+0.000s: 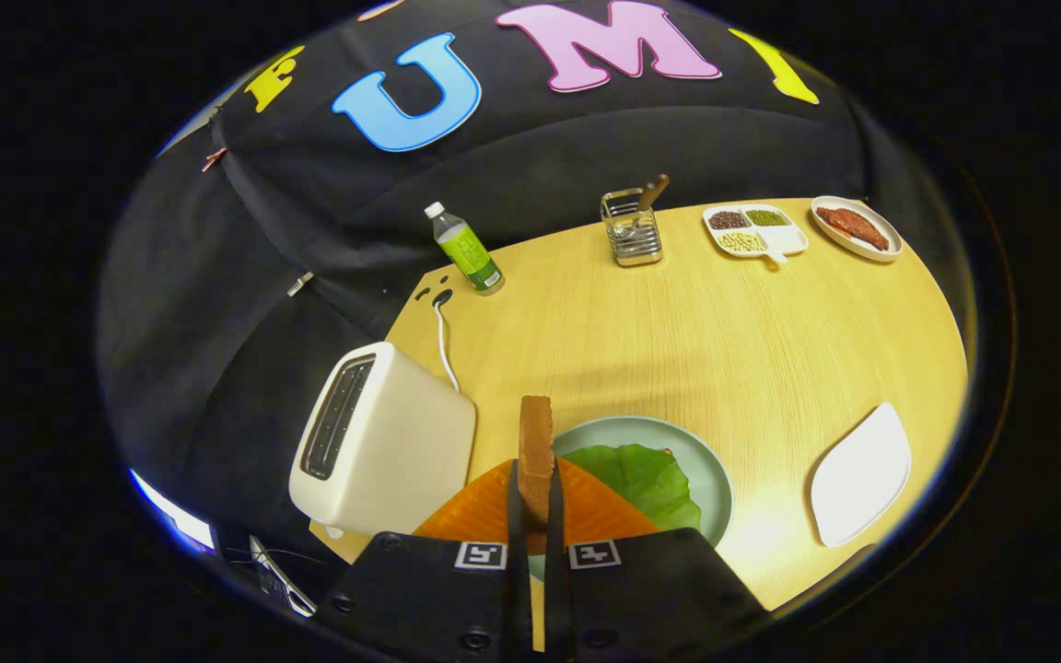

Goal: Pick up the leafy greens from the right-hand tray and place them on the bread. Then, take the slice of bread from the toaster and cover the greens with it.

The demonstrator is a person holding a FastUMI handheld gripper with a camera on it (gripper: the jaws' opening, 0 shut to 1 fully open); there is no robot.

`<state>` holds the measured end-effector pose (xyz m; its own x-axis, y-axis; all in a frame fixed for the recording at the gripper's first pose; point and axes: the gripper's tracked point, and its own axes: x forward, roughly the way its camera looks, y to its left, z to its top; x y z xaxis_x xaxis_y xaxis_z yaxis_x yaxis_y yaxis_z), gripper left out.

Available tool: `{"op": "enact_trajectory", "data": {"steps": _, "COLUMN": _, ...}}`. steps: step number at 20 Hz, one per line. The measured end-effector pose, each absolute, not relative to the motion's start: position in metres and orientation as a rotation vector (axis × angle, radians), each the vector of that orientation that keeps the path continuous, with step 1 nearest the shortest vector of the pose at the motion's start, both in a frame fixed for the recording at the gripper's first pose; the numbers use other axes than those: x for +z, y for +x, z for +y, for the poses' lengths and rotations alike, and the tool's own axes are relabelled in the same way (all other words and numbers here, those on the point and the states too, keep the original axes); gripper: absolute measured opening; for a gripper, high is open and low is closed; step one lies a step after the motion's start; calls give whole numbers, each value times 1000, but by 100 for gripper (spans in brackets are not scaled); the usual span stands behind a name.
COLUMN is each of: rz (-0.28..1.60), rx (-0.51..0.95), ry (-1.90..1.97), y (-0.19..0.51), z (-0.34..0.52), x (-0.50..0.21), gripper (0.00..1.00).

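The tool [535, 516] is clamped on the slice of bread [536, 451]: both orange fingers [480, 511] press its broad faces, and the slice stands on edge between them, its long axis running straight ahead along the fingers and its far end reaching past the fingertips. Just ahead and slightly to the right lies the pale green plate [710, 470] on the surface [678, 341]. On it rest the leafy greens [646, 479], spread flat, with a small brown edge showing at their far side that I judge to be the lower bread; most of it is hidden. The governing relation is this: the held slice is upright and sits at the left margin of the greens, while the greens lie flat and to the right of the fingers. In my judgement the greens step is complete and the covering step is in hand; the coming move calls for a short shift rightward and a turn of the slice from edge-on to flat before release. To the left, just beside the fingers, stands the white toaster [383, 442], its slot showing dark. An emptied white tray [860, 474] lies well to the right. Farther off stand a bottle [466, 249], a utensil holder [632, 226] and two dishes.
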<state>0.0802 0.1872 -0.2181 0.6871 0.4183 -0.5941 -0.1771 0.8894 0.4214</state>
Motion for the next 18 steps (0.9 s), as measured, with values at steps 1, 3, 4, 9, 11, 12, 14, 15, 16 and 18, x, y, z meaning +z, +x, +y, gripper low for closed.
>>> {"op": "enact_trajectory", "data": {"steps": 1, "rz": 751, "rx": 329, "ry": 359, "y": 81, "z": 184, "x": -225, "gripper": 10}}
{"op": "enact_trajectory", "data": {"steps": 3, "rz": 777, "rx": 300, "ry": 376, "y": 80, "z": 174, "x": -236, "gripper": 10}}
{"op": "enact_trajectory", "data": {"steps": 4, "rz": 787, "rx": 288, "ry": 382, "y": 78, "z": 170, "x": -240, "gripper": 10}}
{"op": "enact_trajectory", "data": {"steps": 9, "rz": 818, "rx": 198, "ry": 373, "y": 79, "z": 142, "x": -259, "gripper": 16}}
{"op": "enact_trajectory", "data": {"steps": 11, "rz": 823, "rx": 171, "ry": 371, "y": 80, "z": 133, "x": -264, "gripper": 25}}
{"op": "enact_trajectory", "data": {"steps": 12, "rz": 830, "rx": 160, "ry": 360, "y": 80, "z": 131, "x": -268, "gripper": 27}}
{"op": "enact_trajectory", "data": {"steps": 14, "rz": 832, "rx": 151, "ry": 310, "y": 79, "z": 125, "x": -276, "gripper": 39}}
{"op": "enact_trajectory", "data": {"steps": 15, "rz": 830, "rx": 151, "ry": 285, "y": 79, "z": 122, "x": -276, "gripper": 46}}
{"op": "enact_trajectory", "data": {"steps": 16, "rz": 827, "rx": 149, "ry": 262, "y": 80, "z": 120, "x": -278, "gripper": 58}}
{"op": "enact_trajectory", "data": {"steps": 18, "rz": 795, "rx": 152, "ry": 237, "y": 81, "z": 117, "x": -272, "gripper": 81}}
